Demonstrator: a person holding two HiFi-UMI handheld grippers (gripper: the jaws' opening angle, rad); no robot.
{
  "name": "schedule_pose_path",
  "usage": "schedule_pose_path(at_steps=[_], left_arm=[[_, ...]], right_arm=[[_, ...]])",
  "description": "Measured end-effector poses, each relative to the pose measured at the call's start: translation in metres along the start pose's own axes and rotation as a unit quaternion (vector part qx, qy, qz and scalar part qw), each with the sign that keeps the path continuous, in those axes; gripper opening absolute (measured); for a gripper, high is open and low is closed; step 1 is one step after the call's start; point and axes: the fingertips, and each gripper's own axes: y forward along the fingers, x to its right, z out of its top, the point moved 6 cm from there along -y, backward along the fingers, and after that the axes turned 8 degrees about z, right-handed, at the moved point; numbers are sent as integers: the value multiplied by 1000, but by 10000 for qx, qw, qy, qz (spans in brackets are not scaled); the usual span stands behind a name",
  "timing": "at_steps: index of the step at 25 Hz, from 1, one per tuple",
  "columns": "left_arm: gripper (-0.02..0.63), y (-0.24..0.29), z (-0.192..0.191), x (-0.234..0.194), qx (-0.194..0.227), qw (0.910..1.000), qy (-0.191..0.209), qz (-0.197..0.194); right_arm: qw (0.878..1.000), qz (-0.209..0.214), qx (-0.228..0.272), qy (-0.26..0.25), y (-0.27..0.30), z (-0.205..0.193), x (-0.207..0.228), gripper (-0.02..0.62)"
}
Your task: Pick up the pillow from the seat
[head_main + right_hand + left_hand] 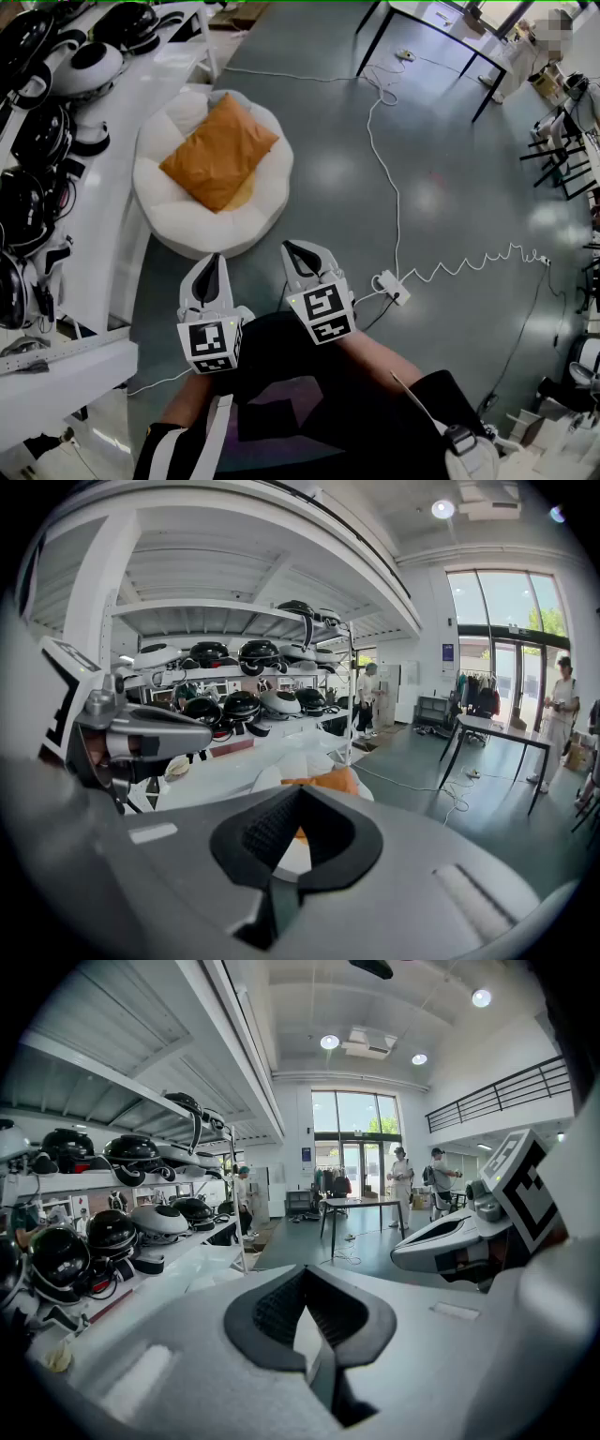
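An orange pillow (221, 149) lies tilted across a round white cushioned seat (178, 217) on the grey floor, upper left of the head view. My left gripper (211, 265) and right gripper (299, 253) hover side by side below the seat, both shut and empty, tips pointing toward it. In the right gripper view the pillow (323, 782) peeks over the shut jaws, with the seat (295, 855) beneath it. The left gripper view looks over its shut jaws (302, 1305) past the seat; the right gripper (450, 1237) shows at its right.
White shelving (66, 159) loaded with black and white helmets (89, 70) runs along the left. A white cable (394, 202) and power strip (392, 287) trail across the floor to the right. Black-legged tables (441, 33) stand at the back, with people beyond.
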Motion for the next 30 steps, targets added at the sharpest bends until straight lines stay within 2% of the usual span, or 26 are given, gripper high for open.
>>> schedule_pose_path(at_steps=[15, 30], left_arm=[[5, 2, 1, 5, 6, 10000, -59, 41], [5, 17, 10, 61, 1, 9992, -289, 279]], right_arm=[[10000, 58, -1, -81, -2, 3, 3, 2], [9995, 290, 28, -107, -34, -12, 57, 3]])
